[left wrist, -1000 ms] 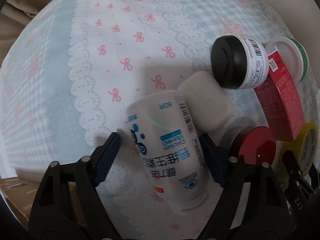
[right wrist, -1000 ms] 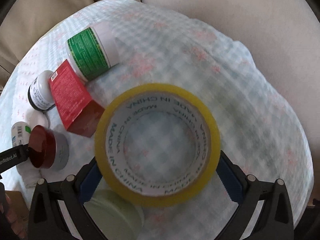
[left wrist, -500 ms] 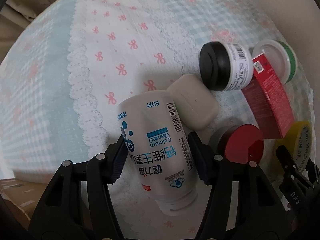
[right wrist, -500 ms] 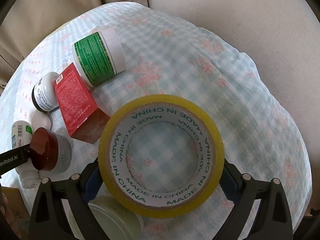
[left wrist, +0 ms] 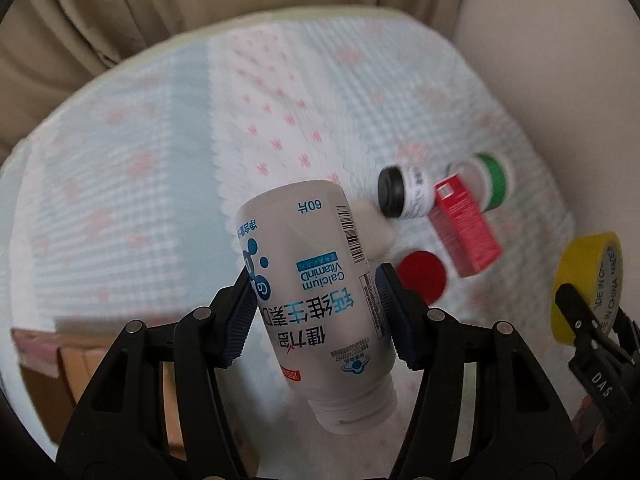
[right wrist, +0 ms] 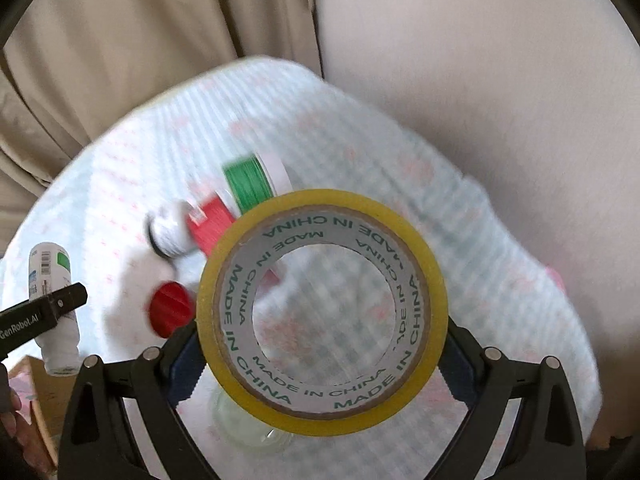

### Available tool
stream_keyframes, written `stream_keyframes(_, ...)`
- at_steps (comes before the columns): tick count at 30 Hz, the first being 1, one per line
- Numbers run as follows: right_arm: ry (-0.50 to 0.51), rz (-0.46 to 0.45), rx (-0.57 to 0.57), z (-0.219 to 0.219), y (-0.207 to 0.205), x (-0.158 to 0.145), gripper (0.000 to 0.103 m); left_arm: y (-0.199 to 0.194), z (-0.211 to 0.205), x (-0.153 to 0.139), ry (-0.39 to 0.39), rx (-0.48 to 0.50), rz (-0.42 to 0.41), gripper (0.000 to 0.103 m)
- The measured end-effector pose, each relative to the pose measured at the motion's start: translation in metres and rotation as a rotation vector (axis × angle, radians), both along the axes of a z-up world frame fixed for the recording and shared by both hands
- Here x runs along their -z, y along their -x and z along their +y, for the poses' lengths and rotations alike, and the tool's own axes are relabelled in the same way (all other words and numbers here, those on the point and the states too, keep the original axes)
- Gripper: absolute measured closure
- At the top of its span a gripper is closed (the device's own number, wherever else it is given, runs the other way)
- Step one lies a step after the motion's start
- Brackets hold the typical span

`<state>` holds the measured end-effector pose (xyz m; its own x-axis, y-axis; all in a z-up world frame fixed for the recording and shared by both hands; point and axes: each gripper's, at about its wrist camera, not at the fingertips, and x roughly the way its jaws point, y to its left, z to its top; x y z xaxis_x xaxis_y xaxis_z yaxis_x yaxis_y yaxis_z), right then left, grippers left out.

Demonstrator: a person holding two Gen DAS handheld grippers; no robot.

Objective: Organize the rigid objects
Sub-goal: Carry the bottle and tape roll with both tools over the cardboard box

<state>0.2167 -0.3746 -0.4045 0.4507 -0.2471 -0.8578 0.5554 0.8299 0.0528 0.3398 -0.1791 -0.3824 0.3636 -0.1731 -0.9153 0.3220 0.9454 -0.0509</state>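
My left gripper (left wrist: 314,312) is shut on a white calcium vitamin bottle (left wrist: 316,276), lifted above the table with its cap toward me; the bottle also shows at the left of the right wrist view (right wrist: 52,304). My right gripper (right wrist: 320,344) is shut on a yellow tape roll (right wrist: 322,312), held up off the table; the roll shows at the right edge of the left wrist view (left wrist: 588,280). On the checked cloth (left wrist: 160,184) lie a black-lidded jar (left wrist: 404,196), a red box (left wrist: 464,228), a green-labelled jar (left wrist: 488,180), a red-lidded jar (left wrist: 422,276) and a white soap-like block (left wrist: 374,228).
Beige curtains (right wrist: 140,60) hang behind the table and a pale wall (right wrist: 480,80) is at the right. A cardboard box (left wrist: 80,364) sits below the table's near left edge. A clear pale lid (right wrist: 248,424) lies under the tape roll.
Both grippers have risen and pulled back from the table. The left closed on the bottle and lifted it. The tape roll rose with the right gripper. The objects on the cloth look smaller.
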Motion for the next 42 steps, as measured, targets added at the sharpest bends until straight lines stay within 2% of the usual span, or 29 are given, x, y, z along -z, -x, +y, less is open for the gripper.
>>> stream_keyframes(6, 0.02, -0.045, -0.075, 0.022, 0.018, -0.086, 0.007, 0.038, 0.045, -0.079, 0.058, -0.094, -0.042, 0.049)
stream_keyframes(11, 0.035, -0.07, -0.223, 0.054, 0.021, -0.147, 0.007, 0.075, 0.106, -0.139, 0.089, -0.205, -0.091, 0.05)
stream_keyframes(15, 0.032, -0.11, -0.361, 0.092, 0.025, -0.185, 0.007, 0.099, 0.154, -0.169, 0.079, -0.276, -0.133, 0.05)
stream_keyframes(19, 0.04, -0.128, -0.485, 0.134, 0.027, -0.207, 0.007, 0.117, 0.202, -0.186, 0.068, -0.332, -0.153, 0.051)
stream_keyframes(24, 0.012, -0.12, -0.606, 0.191, 0.027, -0.213, 0.007, 0.137, 0.261, -0.184, 0.078, -0.369, -0.144, 0.051)
stream_keyframes(30, -0.009, -0.088, -0.686, 0.26, 0.026, -0.197, 0.007, 0.14, 0.321, -0.162, 0.07, -0.345, -0.108, 0.051)
stream_keyframes(33, -0.04, -0.055, -0.689, 0.287, 0.019, -0.181, 0.007, 0.132, 0.342, -0.146, 0.059, -0.313, -0.077, 0.051)
stream_keyframes(37, -0.032, -0.018, -0.696, 0.325, 0.009, -0.158, 0.007, 0.119, 0.367, -0.123, 0.051, -0.255, -0.042, 0.051)
stream_keyframes(42, -0.028, 0.017, -0.649, 0.355, -0.002, -0.126, 0.007, 0.097, 0.381, -0.082, 0.027, -0.15, 0.015, 0.051)
